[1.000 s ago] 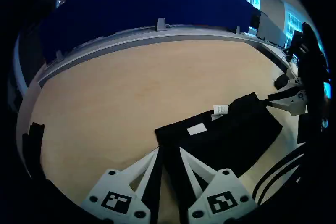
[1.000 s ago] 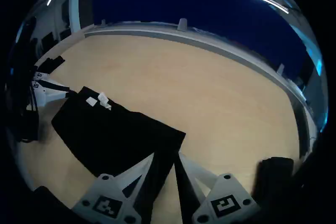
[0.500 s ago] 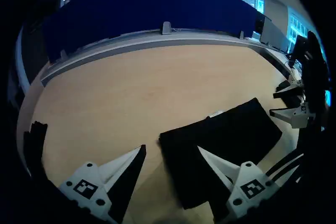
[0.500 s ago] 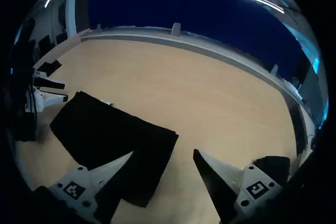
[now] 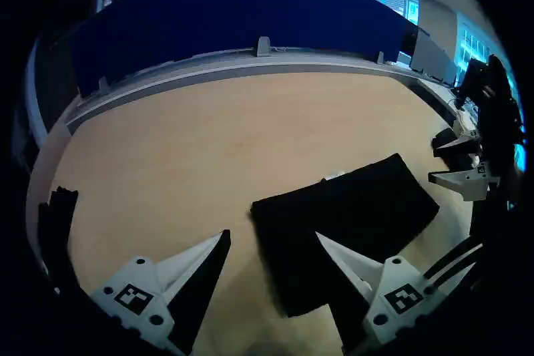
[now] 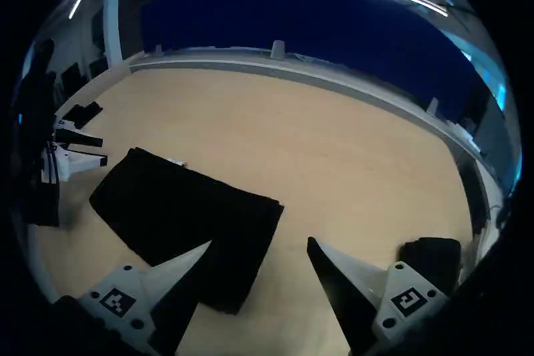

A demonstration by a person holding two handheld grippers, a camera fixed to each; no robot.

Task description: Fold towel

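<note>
The left gripper (image 5: 271,234) and right gripper (image 6: 259,242) hang spread apart over the folded towel (image 5: 347,209), whose edges probably want squaring next.

We count one black towel (image 5: 344,222), one wooden table (image 5: 200,142), one blue partition (image 5: 233,15), two grippers, namely the left gripper (image 5: 270,234) and the right gripper (image 6: 259,242), and two dark piles: a left pile (image 5: 57,229) and a right pile (image 6: 430,259).

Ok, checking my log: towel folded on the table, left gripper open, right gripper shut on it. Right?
No: the right gripper is open too, fingers apart, as the right gripper view shows. Towel folded on the table, left gripper open.
</note>
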